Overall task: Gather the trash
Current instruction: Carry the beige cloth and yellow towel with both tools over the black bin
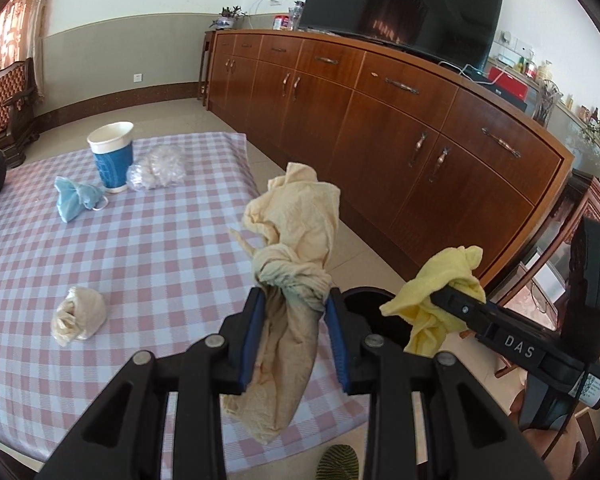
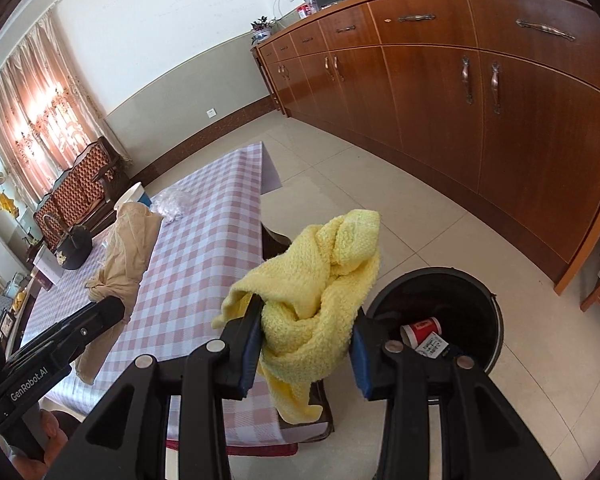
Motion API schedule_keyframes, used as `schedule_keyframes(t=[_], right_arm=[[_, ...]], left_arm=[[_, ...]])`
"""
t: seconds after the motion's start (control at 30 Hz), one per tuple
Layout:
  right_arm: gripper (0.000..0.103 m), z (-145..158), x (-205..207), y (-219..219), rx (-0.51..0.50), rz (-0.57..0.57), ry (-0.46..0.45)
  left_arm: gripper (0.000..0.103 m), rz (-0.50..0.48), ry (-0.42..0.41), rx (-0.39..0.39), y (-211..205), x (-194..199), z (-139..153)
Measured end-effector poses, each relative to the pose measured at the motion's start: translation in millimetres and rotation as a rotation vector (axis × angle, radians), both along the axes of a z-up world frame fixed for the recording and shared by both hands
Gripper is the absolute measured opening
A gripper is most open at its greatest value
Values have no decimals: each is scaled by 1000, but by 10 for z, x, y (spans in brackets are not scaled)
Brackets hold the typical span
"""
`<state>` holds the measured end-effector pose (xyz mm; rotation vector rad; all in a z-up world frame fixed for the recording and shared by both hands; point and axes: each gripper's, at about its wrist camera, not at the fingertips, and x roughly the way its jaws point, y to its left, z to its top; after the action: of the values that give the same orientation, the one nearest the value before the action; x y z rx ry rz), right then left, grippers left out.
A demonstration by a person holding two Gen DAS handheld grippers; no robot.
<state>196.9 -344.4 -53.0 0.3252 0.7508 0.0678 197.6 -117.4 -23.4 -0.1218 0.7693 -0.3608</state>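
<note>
Left gripper (image 1: 294,300) narrow, clamped on knotted beige cloth (image 1: 296,240); cloth bunches above fingers, tail hangs below over checked tabletop (image 1: 148,264). Right gripper (image 2: 306,320) narrow, clamped on yellow towel (image 2: 320,280), at 3 o'clock of left gripper. Black bin (image 2: 476,292) on floor at 3 o'clock of right gripper, red cup (image 2: 420,330) inside. Left view alone shows blue paper cup (image 1: 111,156), blue mask (image 1: 76,198), clear plastic wad (image 1: 156,168) around 10 o'clock, crumpled beige wad (image 1: 78,316) at 9 o'clock. Right view alone shows bin contents.
</note>
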Motion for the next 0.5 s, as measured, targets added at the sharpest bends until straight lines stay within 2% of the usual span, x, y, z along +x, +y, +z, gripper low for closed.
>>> schedule_keyframes(t=[0.3,0.5], right_arm=[[41,-242,-76,-700,-6,-125,58],[41,-488,73,-1040,-29,-170,120]], left_arm=[[33,-131,84,-2,-772,52,-214],[33,-164,149,3,-1203,144,-455]])
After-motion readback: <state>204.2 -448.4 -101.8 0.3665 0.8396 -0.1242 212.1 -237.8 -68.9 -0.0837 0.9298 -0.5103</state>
